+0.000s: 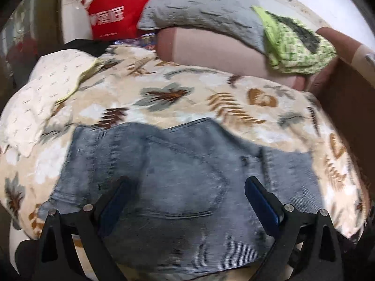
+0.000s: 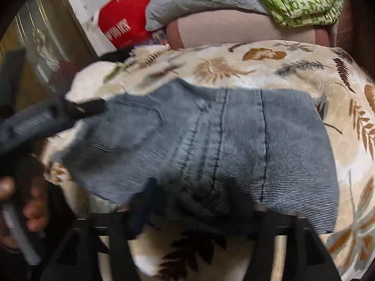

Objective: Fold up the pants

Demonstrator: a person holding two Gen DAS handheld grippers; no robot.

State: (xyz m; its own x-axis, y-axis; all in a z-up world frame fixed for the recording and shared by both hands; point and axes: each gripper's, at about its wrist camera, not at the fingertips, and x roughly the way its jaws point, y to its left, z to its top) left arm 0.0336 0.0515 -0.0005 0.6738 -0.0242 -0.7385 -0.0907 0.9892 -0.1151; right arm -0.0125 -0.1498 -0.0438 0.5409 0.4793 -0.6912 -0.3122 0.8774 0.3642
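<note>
Grey-blue denim pants lie folded into a compact stack on a leaf-patterned blanket. My left gripper is open, its two fingers spread wide just above the back pocket, holding nothing. In the right wrist view the pants fill the middle. My right gripper is blurred by motion at the near edge of the stack, with fabric lying over its fingers; I cannot tell how its jaws stand. The left gripper shows blurred at the left edge of the pants.
A grey pillow, a green patterned cloth and a red bag lie behind the blanket on a pink surface. A white cloth sits at the left. A brown box wall stands at the right.
</note>
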